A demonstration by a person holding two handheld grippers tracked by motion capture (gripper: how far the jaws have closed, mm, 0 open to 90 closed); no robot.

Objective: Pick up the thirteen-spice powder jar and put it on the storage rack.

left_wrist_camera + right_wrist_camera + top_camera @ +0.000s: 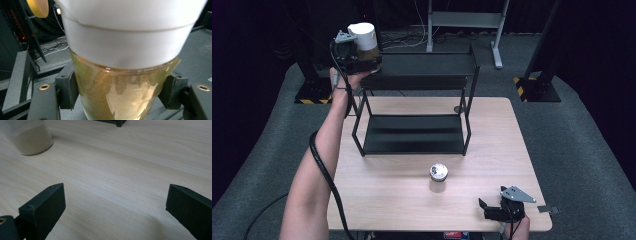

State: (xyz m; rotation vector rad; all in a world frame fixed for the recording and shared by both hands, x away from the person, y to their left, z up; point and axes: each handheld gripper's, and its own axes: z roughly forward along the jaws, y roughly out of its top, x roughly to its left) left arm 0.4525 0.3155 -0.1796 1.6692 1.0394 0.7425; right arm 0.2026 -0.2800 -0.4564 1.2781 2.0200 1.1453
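Observation:
A clear jar [365, 40] with a white lid and tan powder inside is held at the left end of the black rack's top shelf [422, 75]. My left gripper [359, 56] is shut on it. In the left gripper view the black pads [67, 90] press both sides of the jar's [125, 75] glass body. I cannot tell whether the jar rests on the shelf. A second small jar [438, 172] with a shiny lid stands on the table [492, 140] in front of the rack. My right gripper [493, 201] is open near the table's front right corner, with nothing between its jaws.
The two-tier black rack has a bare lower shelf [412, 132] at the table's back. In the right gripper view the small jar [30, 137] stands at the upper left, beyond the right gripper [115, 205]. Stands and cables are on the floor behind.

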